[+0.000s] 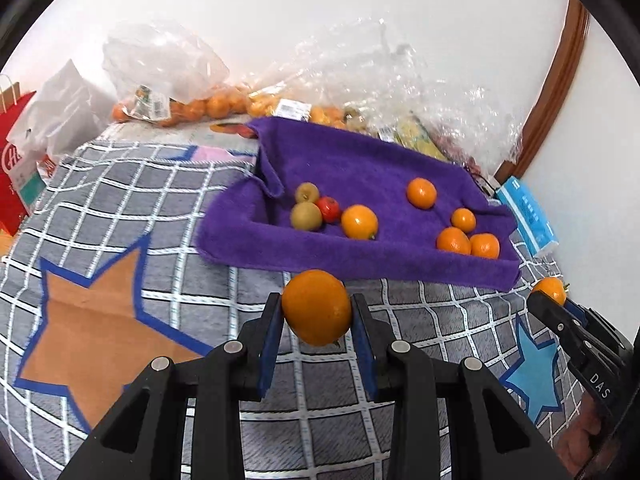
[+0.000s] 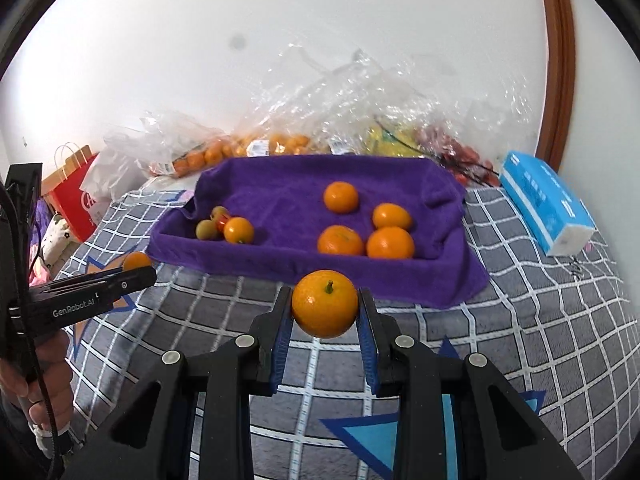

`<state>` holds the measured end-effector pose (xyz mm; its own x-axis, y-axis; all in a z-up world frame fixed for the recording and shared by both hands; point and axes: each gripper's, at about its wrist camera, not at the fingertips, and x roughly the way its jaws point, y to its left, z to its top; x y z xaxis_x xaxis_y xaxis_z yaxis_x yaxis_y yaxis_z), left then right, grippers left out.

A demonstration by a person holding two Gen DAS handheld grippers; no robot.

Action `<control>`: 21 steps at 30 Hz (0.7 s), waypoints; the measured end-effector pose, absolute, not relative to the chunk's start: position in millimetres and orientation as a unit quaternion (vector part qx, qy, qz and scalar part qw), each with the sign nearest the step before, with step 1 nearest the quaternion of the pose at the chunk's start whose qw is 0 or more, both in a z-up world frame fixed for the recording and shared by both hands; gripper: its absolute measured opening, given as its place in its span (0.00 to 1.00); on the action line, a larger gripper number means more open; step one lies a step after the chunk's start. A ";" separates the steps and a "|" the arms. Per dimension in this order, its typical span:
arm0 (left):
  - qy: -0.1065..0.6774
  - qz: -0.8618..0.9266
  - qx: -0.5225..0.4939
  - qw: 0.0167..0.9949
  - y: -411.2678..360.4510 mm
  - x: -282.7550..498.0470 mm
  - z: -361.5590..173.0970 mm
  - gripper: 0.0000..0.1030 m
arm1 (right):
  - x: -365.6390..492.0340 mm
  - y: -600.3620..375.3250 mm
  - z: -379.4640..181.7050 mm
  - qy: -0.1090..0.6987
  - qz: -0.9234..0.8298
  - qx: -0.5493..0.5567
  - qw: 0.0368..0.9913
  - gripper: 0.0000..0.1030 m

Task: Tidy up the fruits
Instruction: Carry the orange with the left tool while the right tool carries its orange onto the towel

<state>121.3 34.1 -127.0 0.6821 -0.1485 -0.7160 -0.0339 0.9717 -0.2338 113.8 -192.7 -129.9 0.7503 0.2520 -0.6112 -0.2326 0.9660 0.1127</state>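
Observation:
My left gripper (image 1: 317, 309) is shut on an orange (image 1: 317, 307), held above the checked bedspread just short of the purple towel (image 1: 360, 168). My right gripper (image 2: 325, 309) is shut on a second orange with a stem (image 2: 325, 309), also in front of the purple towel (image 2: 304, 184). On the towel lie several oranges (image 2: 390, 243), two green-brown kiwis (image 1: 306, 216) and a small red fruit (image 1: 329, 209). The right gripper with its orange (image 1: 550, 290) shows at the right edge of the left wrist view. The left gripper with its orange (image 2: 136, 261) shows at the left of the right wrist view.
Clear plastic bags (image 2: 360, 112) with more oranges and other fruit are heaped along the white wall behind the towel. A blue tissue pack (image 2: 544, 208) lies right of the towel. A red paper bag (image 2: 76, 196) stands at the far left. A hand (image 2: 44, 384) holds the left gripper.

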 end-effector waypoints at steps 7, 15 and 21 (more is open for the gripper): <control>0.386 -0.025 -0.123 0.914 49.2 113.4 -115.3 0.31 | 113.2 -182.2 -116.9 0.325 0.136 0.018 0.936 0.30; 0.379 -0.023 -0.130 0.916 59.9 110.2 -104.9 0.31 | 115.5 -173.3 -102.5 0.320 0.140 0.021 0.937 0.30; 0.377 -0.026 -0.130 0.917 62.8 111.6 -98.2 0.31 | 119.9 -167.5 -96.5 0.321 0.141 0.021 0.936 0.30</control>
